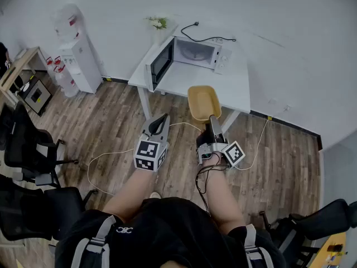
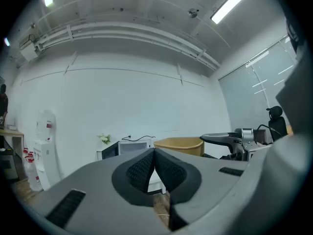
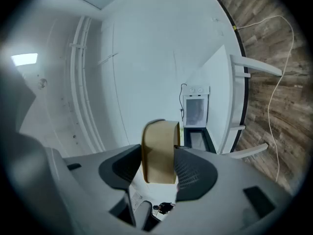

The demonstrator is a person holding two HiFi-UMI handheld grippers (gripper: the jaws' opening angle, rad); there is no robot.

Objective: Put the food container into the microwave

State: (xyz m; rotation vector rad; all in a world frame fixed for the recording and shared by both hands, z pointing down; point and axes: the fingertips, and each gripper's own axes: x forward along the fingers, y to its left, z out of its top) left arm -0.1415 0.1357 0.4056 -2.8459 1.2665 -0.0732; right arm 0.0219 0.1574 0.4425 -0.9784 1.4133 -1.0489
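A tan food container [image 1: 203, 103] hangs in the air in front of the white table [image 1: 231, 89], held at its near end by my right gripper [image 1: 214, 123], which is shut on it. In the right gripper view the container [image 3: 160, 151] sits clamped between both pads. The white microwave [image 1: 192, 56] stands on the table with its door [image 1: 160, 63] swung open to the left; the microwave [image 3: 196, 112] also shows beyond the container. My left gripper [image 1: 159, 123] is shut and empty, level with the right one; its pads [image 2: 142, 170] touch. The container [image 2: 180, 145] and microwave [image 2: 124, 148] appear past it.
A water dispenser [image 1: 77, 52] stands by the wall at left. Black office chairs [image 1: 30, 155] crowd the left side, another chair [image 1: 312, 222] at lower right. A small plant [image 1: 158, 23] and a black cable [image 1: 206, 38] lie behind the microwave. A white cord [image 1: 109, 156] trails across the wooden floor.
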